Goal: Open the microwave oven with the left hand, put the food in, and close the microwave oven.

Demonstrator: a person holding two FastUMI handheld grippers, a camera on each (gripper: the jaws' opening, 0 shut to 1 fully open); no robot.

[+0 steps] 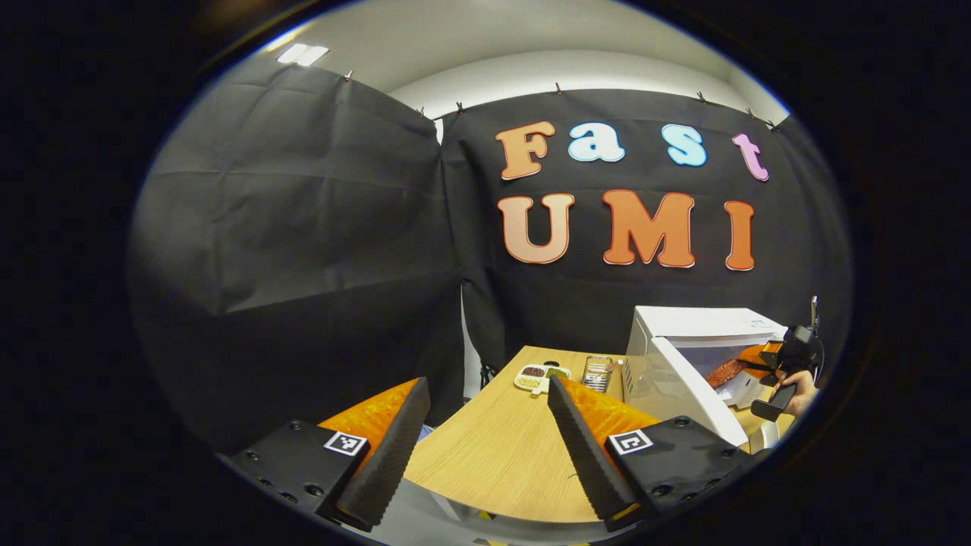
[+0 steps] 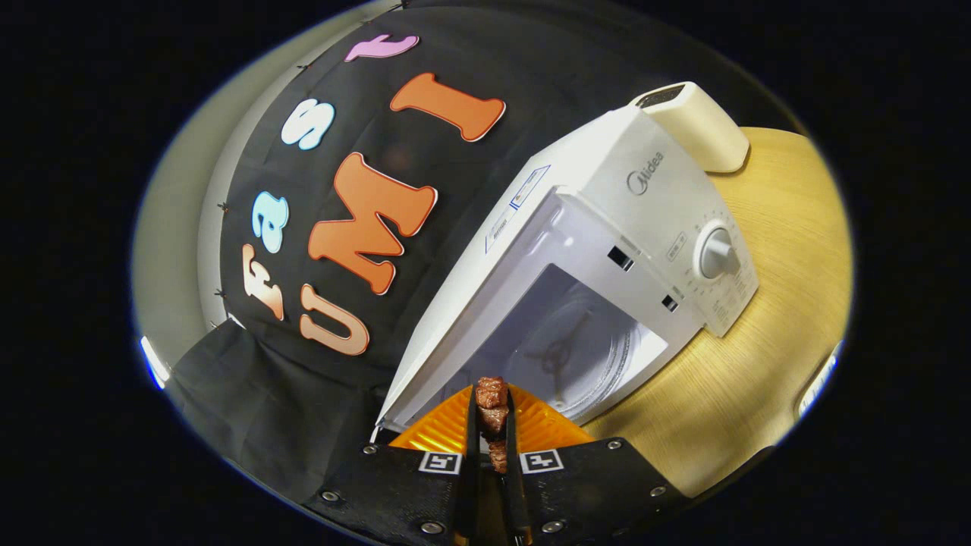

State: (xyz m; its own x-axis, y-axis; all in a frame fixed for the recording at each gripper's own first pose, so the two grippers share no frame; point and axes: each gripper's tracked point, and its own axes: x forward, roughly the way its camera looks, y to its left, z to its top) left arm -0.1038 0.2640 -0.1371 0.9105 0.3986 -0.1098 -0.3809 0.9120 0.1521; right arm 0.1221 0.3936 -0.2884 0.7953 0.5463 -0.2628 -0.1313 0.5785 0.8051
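The white microwave [image 1: 702,324] stands at the table's right with its door [image 1: 683,390] swung open. My left gripper [image 1: 485,447] hangs open over the table's near edge, well left of the oven, with nothing between its fingers. A hand holds my right gripper [image 1: 789,356] at the oven's mouth. That right gripper [image 2: 491,390] is shut on a skewer of browned meat chunks [image 2: 493,417], which is just in front of the open cavity. Inside the microwave [image 2: 645,197] lies the glass turntable [image 2: 588,356]. The skewer [image 1: 724,373] shows as a reddish strip at the opening.
A divided dish [image 1: 540,377] with bits of food and a glass [image 1: 597,373] sit at the wooden table's [image 1: 501,447] far side, left of the oven. A cream-coloured box [image 2: 698,125] stands behind the microwave. The control dial [image 2: 717,252] is on the front panel.
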